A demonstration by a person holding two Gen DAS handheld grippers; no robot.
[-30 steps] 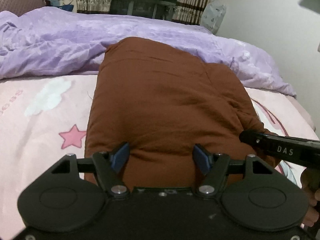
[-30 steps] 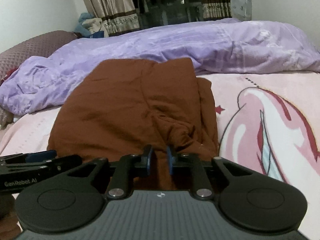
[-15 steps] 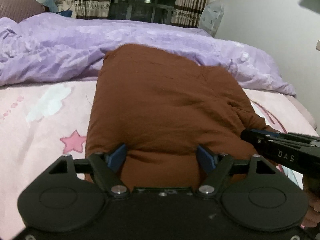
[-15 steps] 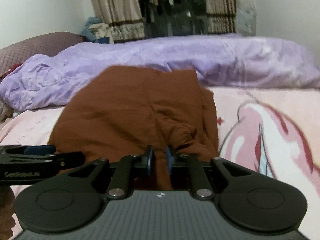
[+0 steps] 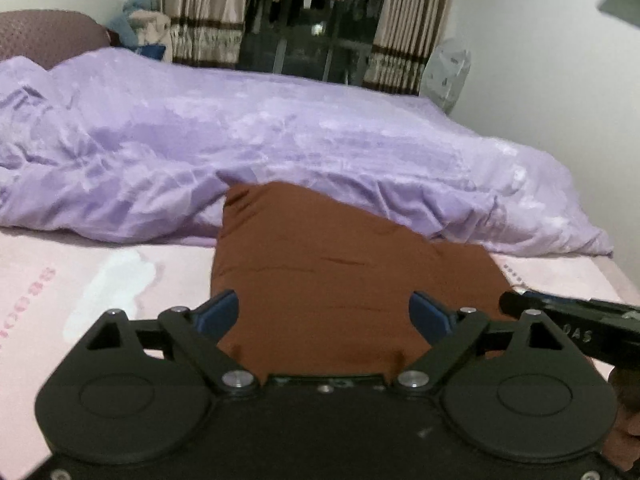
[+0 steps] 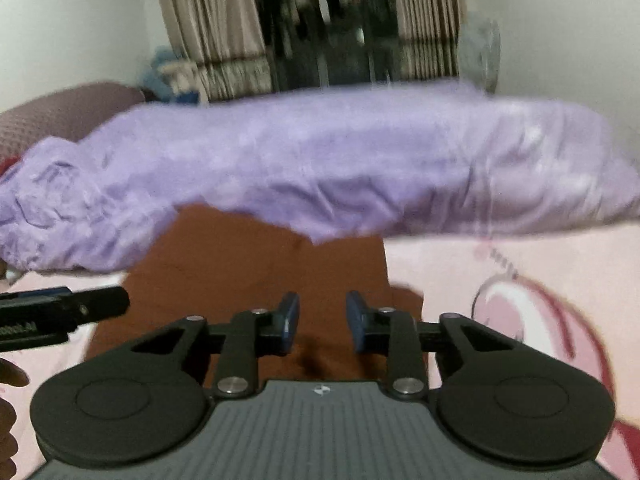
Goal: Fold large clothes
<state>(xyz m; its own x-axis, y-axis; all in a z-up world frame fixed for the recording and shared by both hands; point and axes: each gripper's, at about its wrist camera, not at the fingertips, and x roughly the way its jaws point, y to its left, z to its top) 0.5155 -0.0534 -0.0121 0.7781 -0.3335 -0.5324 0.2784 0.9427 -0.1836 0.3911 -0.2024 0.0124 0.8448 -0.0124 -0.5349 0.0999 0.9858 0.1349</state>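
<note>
A folded brown garment (image 5: 332,276) lies flat on the pink bed sheet (image 5: 80,280), its far edge against a purple duvet. My left gripper (image 5: 326,314) hangs above the garment's near edge, its jaws wide and still opening, with nothing pinched. In the right wrist view the same brown garment (image 6: 256,272) lies below my right gripper (image 6: 322,318), whose blue pads stand apart and are opening; the cloth lies under them, not between them. Each gripper's black finger shows at the edge of the other's view.
A crumpled purple duvet (image 5: 280,152) runs across the bed behind the garment. A maroon pillow (image 5: 48,36) sits at the back left. Curtains (image 5: 200,12) and a dark window lie beyond. The sheet carries a pink cartoon print (image 6: 532,320) on the right.
Both grippers have lifted and drawn back from the garment. The right one let go of the brown fold it pinched, and its pads have parted. The left jaws spread wider.
</note>
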